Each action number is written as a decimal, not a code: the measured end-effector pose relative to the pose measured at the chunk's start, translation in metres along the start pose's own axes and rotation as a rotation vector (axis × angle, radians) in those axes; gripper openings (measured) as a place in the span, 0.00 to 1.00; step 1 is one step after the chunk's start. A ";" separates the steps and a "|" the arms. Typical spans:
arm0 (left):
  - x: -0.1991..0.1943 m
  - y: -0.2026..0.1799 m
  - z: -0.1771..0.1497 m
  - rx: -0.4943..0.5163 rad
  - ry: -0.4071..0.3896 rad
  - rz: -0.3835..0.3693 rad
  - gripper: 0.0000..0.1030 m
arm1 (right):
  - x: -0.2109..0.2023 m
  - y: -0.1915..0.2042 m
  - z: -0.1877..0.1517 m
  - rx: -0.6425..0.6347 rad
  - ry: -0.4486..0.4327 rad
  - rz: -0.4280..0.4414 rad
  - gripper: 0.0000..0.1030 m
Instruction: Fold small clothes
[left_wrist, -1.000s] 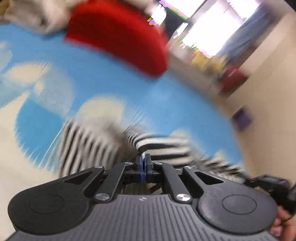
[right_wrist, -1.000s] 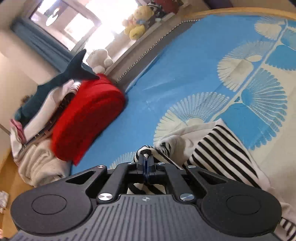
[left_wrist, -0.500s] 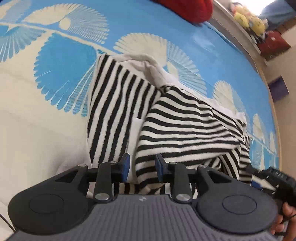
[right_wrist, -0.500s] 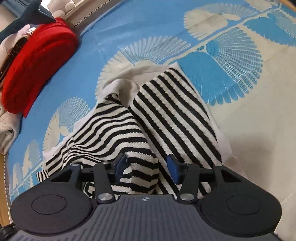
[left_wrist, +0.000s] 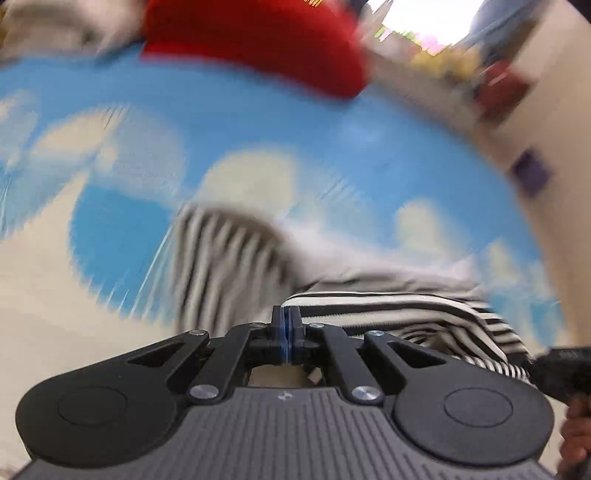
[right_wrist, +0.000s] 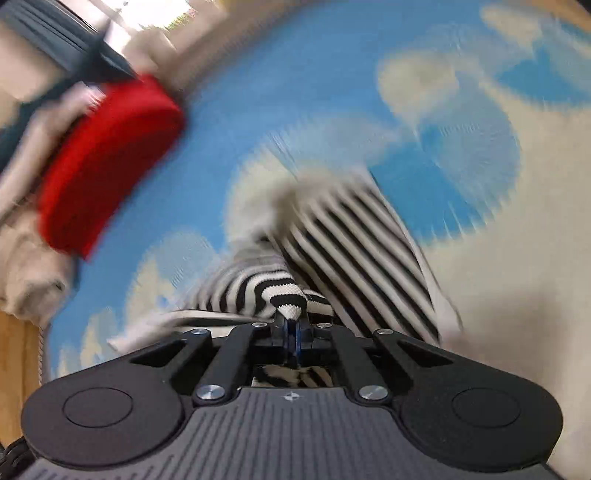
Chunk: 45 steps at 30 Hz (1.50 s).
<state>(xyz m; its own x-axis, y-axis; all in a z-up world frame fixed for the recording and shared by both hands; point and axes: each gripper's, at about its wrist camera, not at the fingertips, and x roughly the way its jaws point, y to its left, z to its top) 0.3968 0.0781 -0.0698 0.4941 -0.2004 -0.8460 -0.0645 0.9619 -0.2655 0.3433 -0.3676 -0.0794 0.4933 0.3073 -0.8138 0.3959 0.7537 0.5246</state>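
A black-and-white striped garment (left_wrist: 388, 314) lies crumpled on a blue and cream patterned sheet (left_wrist: 258, 122). Both views are motion-blurred. My left gripper (left_wrist: 286, 319) is at the garment's near edge, its jaws closing together with a striped hem pinched at the tips. In the right wrist view the same garment (right_wrist: 354, 251) spreads ahead. My right gripper (right_wrist: 291, 325) has its jaws closing on a striped fold that sticks up between the pads. The right gripper's body (left_wrist: 561, 369) shows at the left view's right edge, held by a hand (left_wrist: 576, 435).
A red cushion (left_wrist: 258, 40) sits at the far side of the sheet, also seen as the red cushion (right_wrist: 110, 162) at left. Beside it lies a cream blanket pile (right_wrist: 26, 273). Wooden floor (right_wrist: 14, 369) shows past the sheet's left edge. A bright window is beyond.
Half a second ago both grippers stood open over the garment's near edge. Both have now shut on striped cloth, and both views have swung up toward the red cushion.
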 end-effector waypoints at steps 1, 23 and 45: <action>0.014 0.003 -0.004 0.001 0.069 0.044 0.01 | 0.014 -0.002 -0.003 -0.005 0.077 -0.001 0.03; -0.023 -0.021 0.001 0.084 -0.023 -0.057 0.01 | 0.000 0.014 0.010 -0.124 -0.123 -0.058 0.03; 0.031 -0.020 -0.026 0.137 0.163 0.058 0.10 | 0.042 0.000 -0.010 -0.148 0.071 -0.234 0.50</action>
<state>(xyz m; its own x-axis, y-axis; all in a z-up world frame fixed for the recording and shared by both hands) 0.3904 0.0479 -0.1028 0.3455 -0.1607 -0.9246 0.0357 0.9868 -0.1582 0.3565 -0.3491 -0.1158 0.3441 0.1506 -0.9268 0.3730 0.8839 0.2821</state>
